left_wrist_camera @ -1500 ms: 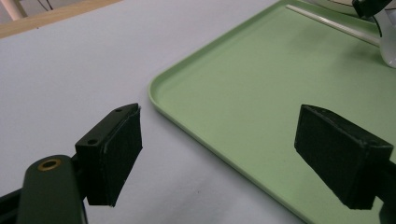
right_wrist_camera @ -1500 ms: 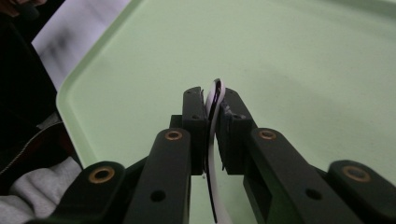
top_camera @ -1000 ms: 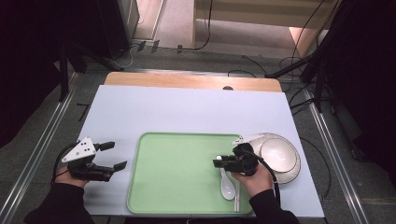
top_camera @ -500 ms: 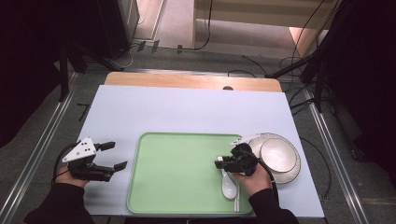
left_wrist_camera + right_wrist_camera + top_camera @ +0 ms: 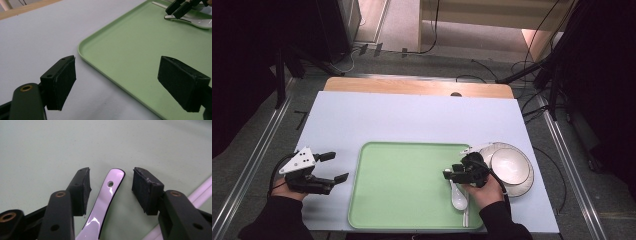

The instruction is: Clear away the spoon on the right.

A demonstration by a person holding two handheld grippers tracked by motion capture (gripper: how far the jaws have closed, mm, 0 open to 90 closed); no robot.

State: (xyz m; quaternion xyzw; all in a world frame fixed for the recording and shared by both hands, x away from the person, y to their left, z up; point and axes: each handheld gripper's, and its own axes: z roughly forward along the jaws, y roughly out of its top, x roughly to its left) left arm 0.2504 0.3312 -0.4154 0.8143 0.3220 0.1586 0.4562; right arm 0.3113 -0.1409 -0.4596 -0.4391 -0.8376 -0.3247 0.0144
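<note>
A white ceramic spoon [image 5: 458,199] lies at the right end of the green tray [image 5: 407,190], bowl end toward me. My right gripper [image 5: 448,174] is down at the tip of the spoon's handle. In the right gripper view it [image 5: 111,182] is open, and the handle [image 5: 106,197] lies between the jaws with a gap on each side. My left gripper [image 5: 334,166] hovers open over the white table just left of the tray. Nothing is between its jaws in the left gripper view [image 5: 115,82], where the tray's left rim [image 5: 100,65] runs past them.
White chopsticks [image 5: 466,212] lie beside the spoon on the tray, seen also as chopsticks [image 5: 201,188] right of the jaws. A white bowl [image 5: 511,167] sits on a plate [image 5: 517,189] right of the tray. The table's wooden far edge [image 5: 417,87] lies beyond.
My right hand has turned and shifted slightly left, off the bowl and plate, settling over the spoon's handle. The left gripper has stayed where it was.
</note>
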